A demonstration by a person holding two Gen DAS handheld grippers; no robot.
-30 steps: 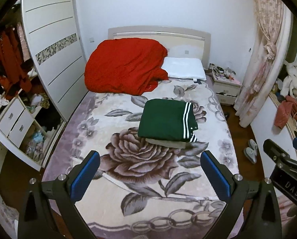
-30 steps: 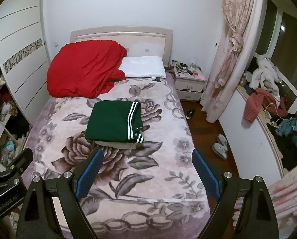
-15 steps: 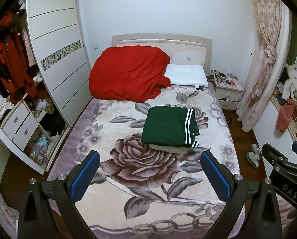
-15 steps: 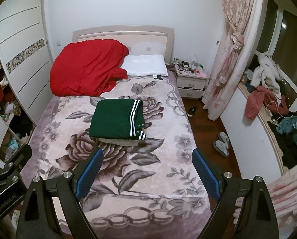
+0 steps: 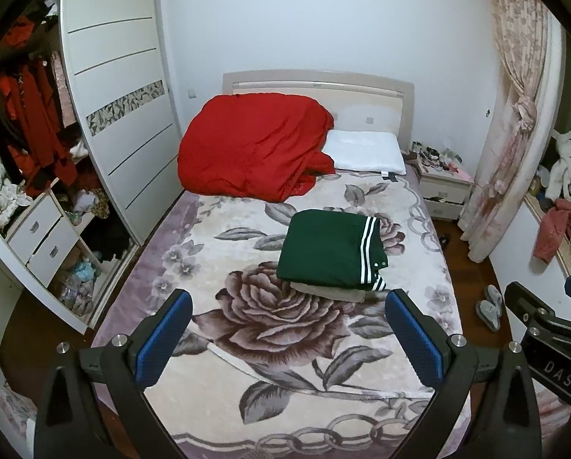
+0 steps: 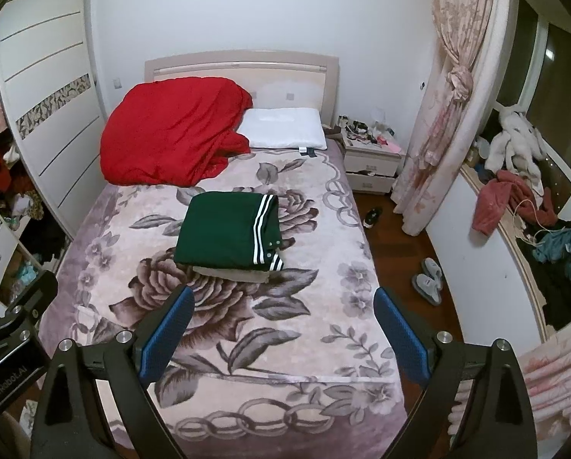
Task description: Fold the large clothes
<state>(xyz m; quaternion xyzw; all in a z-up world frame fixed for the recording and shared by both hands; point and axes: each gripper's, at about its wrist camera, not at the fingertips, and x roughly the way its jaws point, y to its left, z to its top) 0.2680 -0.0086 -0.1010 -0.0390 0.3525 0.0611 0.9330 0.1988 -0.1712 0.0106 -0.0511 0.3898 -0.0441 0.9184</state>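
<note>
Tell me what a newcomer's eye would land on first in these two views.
First the red quilt, heaped at the head of the bed against the headboard, beside the white pillow. Next the folded green garment with white stripes, stacked on a beige piece in the middle of the floral blanket. In the foreground, the left gripper and right gripper hang open and empty above the foot of the bed.

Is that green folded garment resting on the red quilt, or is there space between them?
Apart. In the right wrist view, a strip of floral blanket shows between the green garment and the red quilt.
</note>
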